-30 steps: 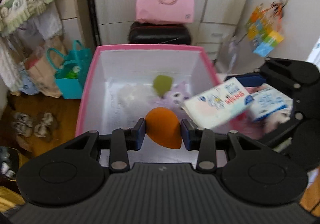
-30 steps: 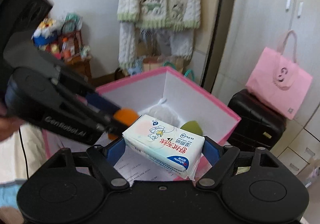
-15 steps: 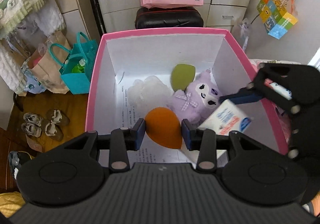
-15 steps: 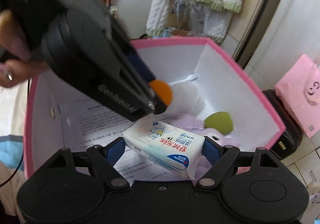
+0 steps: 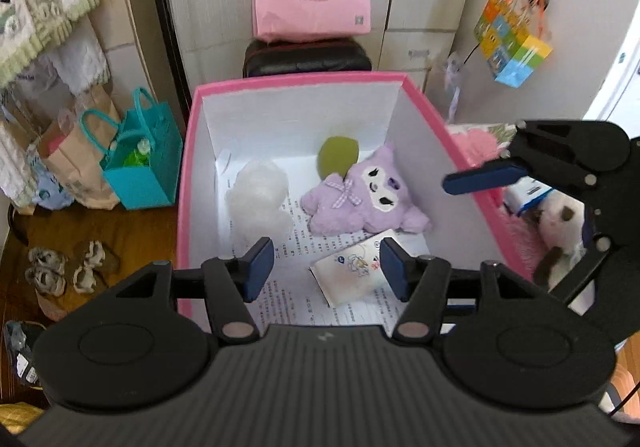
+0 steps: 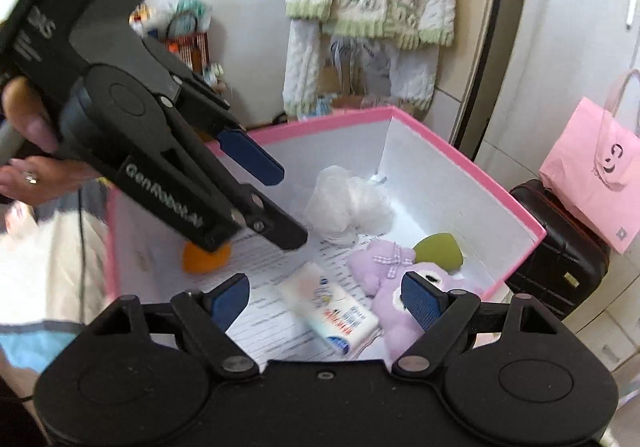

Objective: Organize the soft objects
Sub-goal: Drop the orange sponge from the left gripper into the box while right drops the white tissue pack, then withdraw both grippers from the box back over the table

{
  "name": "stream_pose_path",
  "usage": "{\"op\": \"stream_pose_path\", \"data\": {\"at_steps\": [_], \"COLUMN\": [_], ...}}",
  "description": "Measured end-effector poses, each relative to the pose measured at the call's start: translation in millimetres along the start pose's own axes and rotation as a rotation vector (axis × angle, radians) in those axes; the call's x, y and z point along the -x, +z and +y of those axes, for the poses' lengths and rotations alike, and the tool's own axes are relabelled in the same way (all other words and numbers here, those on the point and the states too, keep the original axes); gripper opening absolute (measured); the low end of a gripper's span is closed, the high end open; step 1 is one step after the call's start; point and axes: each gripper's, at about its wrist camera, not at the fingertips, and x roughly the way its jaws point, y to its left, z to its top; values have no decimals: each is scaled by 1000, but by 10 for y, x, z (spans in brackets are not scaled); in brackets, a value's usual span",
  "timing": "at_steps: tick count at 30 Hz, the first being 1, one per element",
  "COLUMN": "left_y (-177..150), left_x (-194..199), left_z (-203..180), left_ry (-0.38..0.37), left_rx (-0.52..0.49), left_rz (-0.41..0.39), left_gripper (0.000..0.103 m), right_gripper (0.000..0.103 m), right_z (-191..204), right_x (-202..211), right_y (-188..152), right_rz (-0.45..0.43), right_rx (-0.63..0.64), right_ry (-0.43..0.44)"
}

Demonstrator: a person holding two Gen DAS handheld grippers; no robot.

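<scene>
The left gripper [image 5: 323, 263] is opening its jaws with nothing between them, and the right gripper [image 6: 322, 297] stands with its jaws wide apart and empty; both hang above the pink box [image 5: 304, 78]. Inside the box lie an orange sponge [image 6: 206, 257], a tissue pack [image 6: 330, 311], a purple plush toy [image 5: 366, 195], a green sponge [image 5: 338, 155] and a white fluffy ball [image 5: 258, 199]. All rest on a printed paper sheet [image 5: 288, 287] at the bottom.

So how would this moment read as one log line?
left fingers: opening, empty | right fingers: open, empty | tissue pack, orange sponge: in box
</scene>
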Motion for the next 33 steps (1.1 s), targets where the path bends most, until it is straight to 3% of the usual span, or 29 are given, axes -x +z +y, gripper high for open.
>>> {"op": "stream_pose_path", "data": {"at_steps": [8,18,33], "left_y": [-184,-447,-810], "left_x": [581,1108,1681], "left_z": [-125,-427,-947], "left_ry": [-34,-55,-67], "left_rx": [-4,-21,-157], "left_rz": [-87,-98,-129], "left_gripper": [63,64,68], "right_gripper": [86,86,87], "right_z": [62,380,775], "right_x": [414,858,1570], "right_y": [-144,-221,-449], "right_rz": [-55,-53,-42], "right_rx": [-125,-121,-100], "right_ry": [6,-19,-131]}}
